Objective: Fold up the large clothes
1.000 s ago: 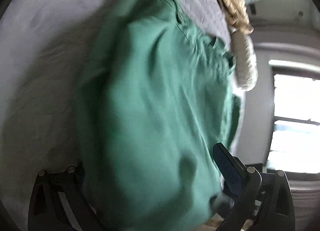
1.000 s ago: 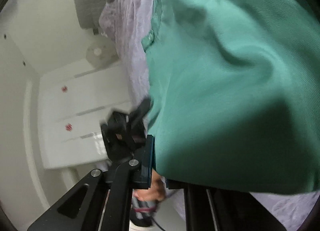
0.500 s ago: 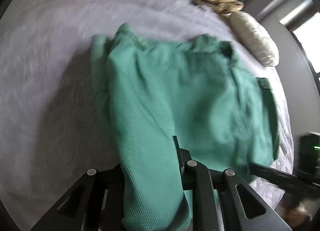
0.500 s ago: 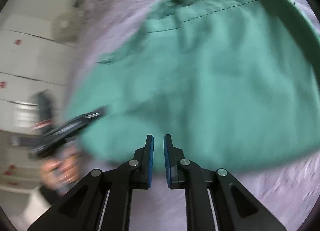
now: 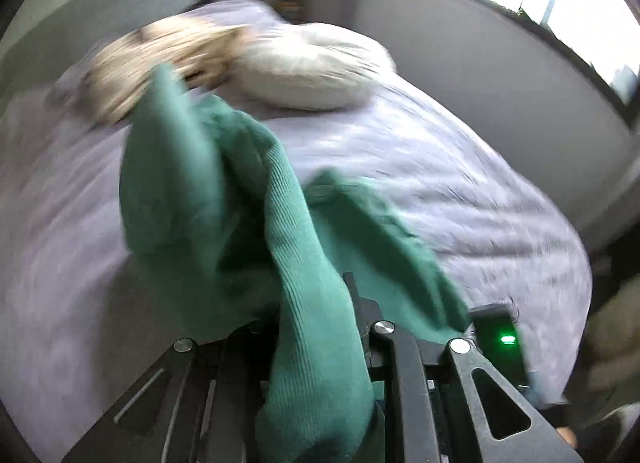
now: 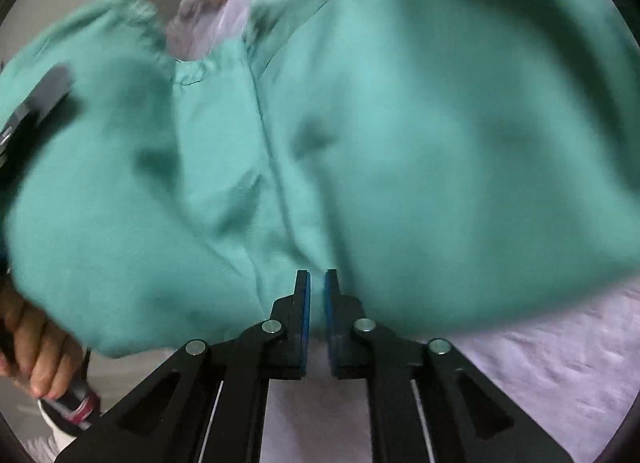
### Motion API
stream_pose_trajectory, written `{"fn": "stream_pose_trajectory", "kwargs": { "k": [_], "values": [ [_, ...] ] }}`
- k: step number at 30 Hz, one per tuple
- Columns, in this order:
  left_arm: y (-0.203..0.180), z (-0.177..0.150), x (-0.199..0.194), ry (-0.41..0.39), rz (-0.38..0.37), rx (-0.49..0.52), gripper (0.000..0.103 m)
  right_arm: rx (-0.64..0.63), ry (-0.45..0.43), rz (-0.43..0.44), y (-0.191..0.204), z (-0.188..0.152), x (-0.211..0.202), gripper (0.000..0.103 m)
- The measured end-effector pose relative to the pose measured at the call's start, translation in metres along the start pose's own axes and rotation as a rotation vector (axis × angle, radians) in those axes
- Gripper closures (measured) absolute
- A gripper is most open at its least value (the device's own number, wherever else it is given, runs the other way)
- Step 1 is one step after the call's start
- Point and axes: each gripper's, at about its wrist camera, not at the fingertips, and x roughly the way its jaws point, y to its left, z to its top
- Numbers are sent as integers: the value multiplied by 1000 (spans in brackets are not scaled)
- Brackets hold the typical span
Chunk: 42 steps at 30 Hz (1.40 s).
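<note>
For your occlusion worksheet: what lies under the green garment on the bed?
The lilac bedspread shows around the green garment, which the left gripper grips. Whatever lies directly beneath the fabric is covered.

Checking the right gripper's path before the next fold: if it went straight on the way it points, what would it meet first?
Most likely the green garment, which spreads right beyond the right gripper; its empty jaws nearly meet. Depth is unclear.
</note>
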Motion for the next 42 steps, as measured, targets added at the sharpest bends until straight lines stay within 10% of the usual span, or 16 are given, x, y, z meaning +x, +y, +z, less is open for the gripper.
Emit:
{"fn": "stream_pose_trajectory", "kwargs": {
  "k": [6, 8, 11, 17, 18, 21, 25, 30, 32, 37, 42],
  "values": [
    [-73, -9, 112, 205, 22, 107, 82, 167, -69, 53, -76, -16, -61, 93],
    [-82, -15, 125, 236, 59, 124, 66, 193, -75, 57, -92, -20, -72, 93],
    [-82, -17, 108, 192, -23, 89, 32, 211, -78, 68, -107, -20, -81, 93],
    [-57, 1, 21, -15, -129, -44, 22, 223, -117, 95, -134, -19, -125, 91],
    [-51, 3, 15, -34, -110, -68, 22, 220, -132, 114, -136, -15, -136, 86],
    [-4, -11, -2, -67, 18, -205, 22, 217, -202, 200, -123, -13, -142, 16],
    [70, -55, 9, 31, 226, -396, 22, 247, -250, 315, -126, -3, -145, 16],
    [107, -106, 38, 150, 274, -548, 22, 199, -155, 249, -104, 45, -115, 21],
    [107, -114, 41, 145, 275, -575, 22, 182, -107, 202, -93, 61, -98, 88],
    [87, -105, 48, 118, 320, -485, 22, 31, -209, 198, -61, 70, -127, 91],
    [88, -104, 58, 127, 302, -464, 11, 256, -150, 25, -149, 65, -126, 87]
  ]
}}
